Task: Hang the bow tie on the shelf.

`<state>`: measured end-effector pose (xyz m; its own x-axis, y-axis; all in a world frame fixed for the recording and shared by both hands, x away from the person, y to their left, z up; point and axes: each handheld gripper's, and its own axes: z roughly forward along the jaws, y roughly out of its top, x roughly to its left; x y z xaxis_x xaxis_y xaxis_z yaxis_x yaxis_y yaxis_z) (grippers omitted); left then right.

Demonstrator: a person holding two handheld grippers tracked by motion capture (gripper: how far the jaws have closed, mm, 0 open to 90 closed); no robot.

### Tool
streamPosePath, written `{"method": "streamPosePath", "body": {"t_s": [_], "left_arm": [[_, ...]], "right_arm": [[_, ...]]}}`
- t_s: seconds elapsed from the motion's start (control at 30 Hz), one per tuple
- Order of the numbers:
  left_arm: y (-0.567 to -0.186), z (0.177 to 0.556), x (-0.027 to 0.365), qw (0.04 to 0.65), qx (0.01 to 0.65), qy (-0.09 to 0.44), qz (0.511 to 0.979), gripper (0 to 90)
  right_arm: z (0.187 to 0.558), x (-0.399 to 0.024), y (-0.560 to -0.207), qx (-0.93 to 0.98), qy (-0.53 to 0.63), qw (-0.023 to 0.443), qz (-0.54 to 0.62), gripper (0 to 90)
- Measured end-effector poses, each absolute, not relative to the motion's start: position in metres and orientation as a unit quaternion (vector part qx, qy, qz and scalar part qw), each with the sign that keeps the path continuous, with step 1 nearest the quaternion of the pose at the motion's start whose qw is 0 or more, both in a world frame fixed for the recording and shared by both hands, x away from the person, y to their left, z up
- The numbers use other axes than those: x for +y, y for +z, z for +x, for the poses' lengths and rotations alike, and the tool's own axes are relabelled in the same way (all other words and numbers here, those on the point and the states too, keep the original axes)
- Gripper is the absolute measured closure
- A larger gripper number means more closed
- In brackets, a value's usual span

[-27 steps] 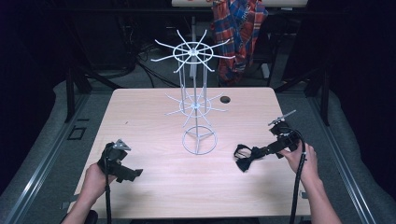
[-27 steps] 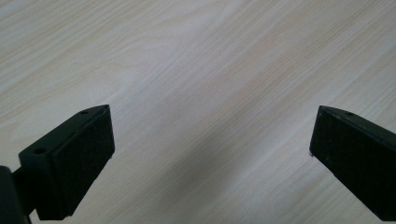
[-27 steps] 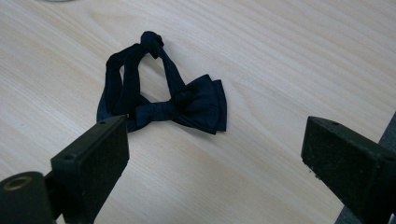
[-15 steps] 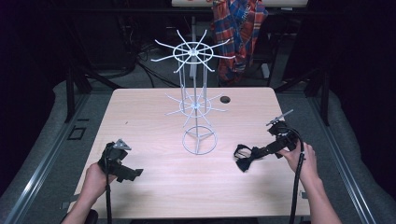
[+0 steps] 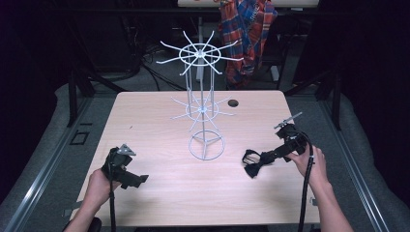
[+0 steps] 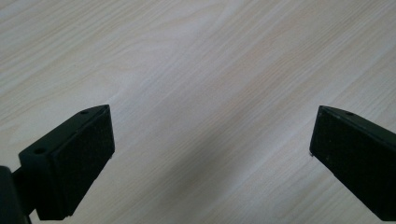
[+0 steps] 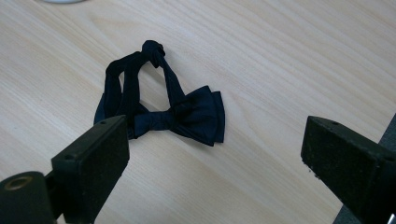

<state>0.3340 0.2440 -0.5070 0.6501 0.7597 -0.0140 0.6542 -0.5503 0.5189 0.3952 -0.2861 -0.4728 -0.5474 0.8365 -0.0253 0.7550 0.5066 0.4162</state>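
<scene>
a dark bow tie (image 7: 168,109) lies flat on the tabletop (image 5: 159,121), right of the white wire stand (image 5: 205,145) and near its ring base. the right gripper (image 5: 258,159) points at the tie, fingers (image 7: 91,161) wide, nothing between them. left of the stand, the left gripper (image 5: 133,180) hangs over bare wood, fingers (image 6: 77,158) wide.

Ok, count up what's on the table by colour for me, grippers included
Black: 3, the bow tie, the left gripper and the right gripper.
White: 1, the wire rack.
Total: 4.
</scene>
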Motion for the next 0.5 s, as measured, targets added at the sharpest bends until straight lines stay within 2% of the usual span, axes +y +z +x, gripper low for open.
{"method": "streamPosePath", "body": {"t_s": [0.33, 0.43, 0.5], "left_arm": [[-0.507, 0.334, 0.245, 0.249, 0.405, 0.105, 0.873, 0.0], [-0.508, 0.334, 0.245, 0.248, 0.406, 0.104, 0.873, 0.0], [-0.508, 0.334, 0.244, 0.247, 0.406, 0.105, 0.874, 0.0]], "right_arm": [[0.406, -0.266, -0.479, 0.868, 0.185, 0.113, 0.447, 8.5], [0.411, -0.259, -0.485, 0.874, 0.174, 0.118, 0.439, 14.2], [0.413, -0.257, -0.489, 0.871, 0.183, 0.119, 0.441, 14.5]]}}
